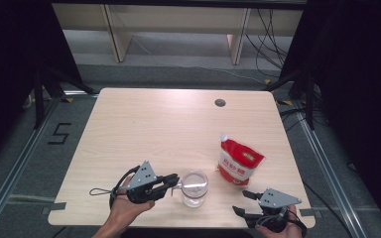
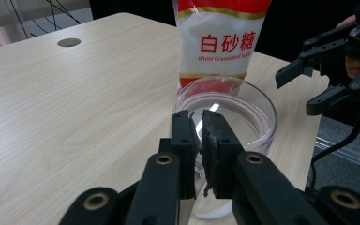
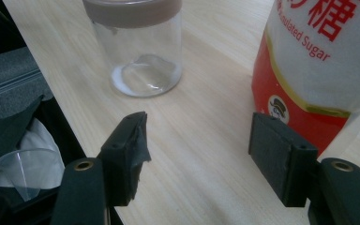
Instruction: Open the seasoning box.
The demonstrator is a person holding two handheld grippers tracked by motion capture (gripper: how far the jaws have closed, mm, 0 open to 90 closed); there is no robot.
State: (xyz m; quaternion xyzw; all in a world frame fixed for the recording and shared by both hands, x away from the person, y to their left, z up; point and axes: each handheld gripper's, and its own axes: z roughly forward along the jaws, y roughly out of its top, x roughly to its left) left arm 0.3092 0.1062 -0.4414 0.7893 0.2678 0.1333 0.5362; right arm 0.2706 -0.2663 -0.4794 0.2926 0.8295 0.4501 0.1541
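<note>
Pinching the near rim of the clear, round glass jar (image 2: 225, 112), the left gripper (image 2: 200, 123) had its two black jaws drawn almost together, with the thin glass wall clamped between the pads; in the high view that left gripper (image 1: 174, 181) lay roughly level, its tips meeting the jar (image 1: 194, 188) at its left edge. The jar stood upright on the pale wooden table (image 1: 144, 129), near the front edge, and the right gripper view showed it (image 3: 138, 47) with a brownish band at its mouth and a thin white residue at the bottom. The right gripper (image 3: 194, 150) had its jaws standing well apart with nothing but bare tabletop between them, its right-hand pad close in front of the red-and-white plastic pouch of white granulated sugar (image 3: 318, 61); whether that pad touched the pouch could not be told. From above, the right gripper (image 1: 245, 203) sat at the front right corner of the table, held in the person's right hand (image 1: 283, 229), with the sugar pouch (image 1: 239, 163) standing just beyond it and to the right of the jar, close to it but apart. A small round grey grommet (image 1: 220, 102) sat in the tabletop near the far edge.
</note>
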